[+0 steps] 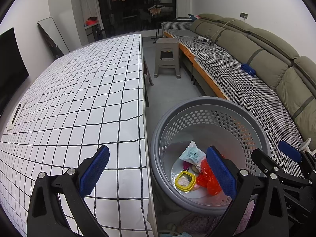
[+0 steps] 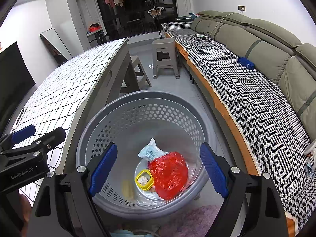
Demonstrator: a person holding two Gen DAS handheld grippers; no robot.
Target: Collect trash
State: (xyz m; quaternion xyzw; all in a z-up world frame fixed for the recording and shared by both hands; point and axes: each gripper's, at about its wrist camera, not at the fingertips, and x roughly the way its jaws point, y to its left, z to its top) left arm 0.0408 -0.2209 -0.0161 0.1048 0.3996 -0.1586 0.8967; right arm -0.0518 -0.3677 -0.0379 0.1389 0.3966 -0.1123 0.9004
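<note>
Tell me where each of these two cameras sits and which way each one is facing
Left wrist: rides the left gripper, above the checked table's edge, facing the far window; its own open fingers show, with the right gripper at lower right.
Right wrist: rides the right gripper, looking down into the grey basket; its open fingers show, with the left gripper at left.
Shared: basket, red bag, yellow container, white packet, table, stool, sofa.
</note>
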